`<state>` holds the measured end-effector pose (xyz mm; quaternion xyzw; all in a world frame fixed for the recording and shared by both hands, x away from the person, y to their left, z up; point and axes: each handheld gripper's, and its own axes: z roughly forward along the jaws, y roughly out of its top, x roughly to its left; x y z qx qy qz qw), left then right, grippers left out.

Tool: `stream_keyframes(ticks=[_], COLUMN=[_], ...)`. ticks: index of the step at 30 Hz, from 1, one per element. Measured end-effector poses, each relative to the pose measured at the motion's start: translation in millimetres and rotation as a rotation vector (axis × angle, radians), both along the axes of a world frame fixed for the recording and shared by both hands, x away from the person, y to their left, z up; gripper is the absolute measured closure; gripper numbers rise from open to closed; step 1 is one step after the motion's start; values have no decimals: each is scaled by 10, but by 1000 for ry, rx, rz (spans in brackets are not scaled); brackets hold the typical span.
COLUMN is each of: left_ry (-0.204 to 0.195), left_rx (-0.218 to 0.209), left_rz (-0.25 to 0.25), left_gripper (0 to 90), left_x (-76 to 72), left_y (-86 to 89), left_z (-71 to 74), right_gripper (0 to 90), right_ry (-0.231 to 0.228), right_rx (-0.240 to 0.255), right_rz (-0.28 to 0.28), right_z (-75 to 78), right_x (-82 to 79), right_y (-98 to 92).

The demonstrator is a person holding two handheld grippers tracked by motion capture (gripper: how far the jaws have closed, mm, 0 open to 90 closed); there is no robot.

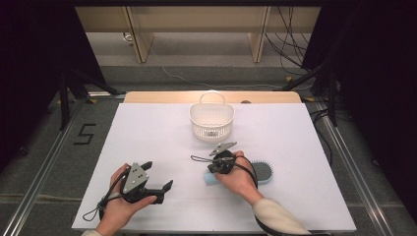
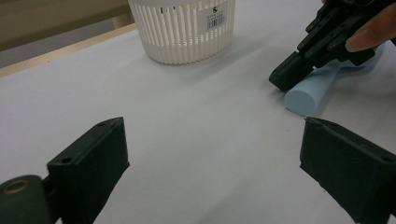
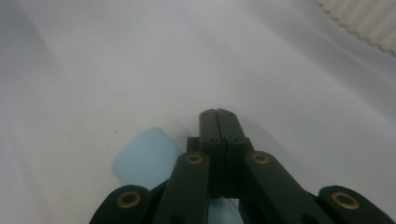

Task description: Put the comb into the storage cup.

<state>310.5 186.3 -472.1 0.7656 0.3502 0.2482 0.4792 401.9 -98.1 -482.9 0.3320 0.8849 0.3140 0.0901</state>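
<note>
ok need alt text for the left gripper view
Two open black fingers frame a white table, with nothing between them. Beyond stands a white slatted basket; at right, the right gripper, shut, rests over a pale blue hairbrush handle.

- A desk [image 1: 147, 132] with a white top, its wooden far edge showing.
- A white slatted basket [image 1: 212, 121] stands near the far edge.
- A light blue hairbrush [image 1: 260, 172] lies flat nearer the person.
</note>
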Motion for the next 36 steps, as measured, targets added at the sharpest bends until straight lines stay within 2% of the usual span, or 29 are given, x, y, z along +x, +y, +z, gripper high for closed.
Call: stream_keyframes(ticks=[5,7,11,13,17,22,27,36], left_ry=[0,1,2,2,4,6,7,9], left_rx=[1,0,-2,-1,-3,-4,-2,0], left_rz=[0,0,1,1,1,4,5,3], left_gripper=[72,72,72,72,72,72,72,72], left_x=[0,0,-2,-2,-1,-2,-1,-2], left_y=[4,4,5,7,7,10,12,10], left_z=[1,1,1,1,-2,-3,-4,-4], right_gripper=[900,900,900,900,900,900,900,900], right_ry=[41,36,70,68,99,113,134,166], right_rx=[-27,-33,-71,-75,-103,-125,-159,-184], right_rz=[28,41,75,81,111,131,167,196], right_z=[25,26,53,53,73,90,115,138], right_x=[-53,-58,-137,-143,-208,-270,-379,-529], right_y=[11,9,23,26,23,13,-32,-181])
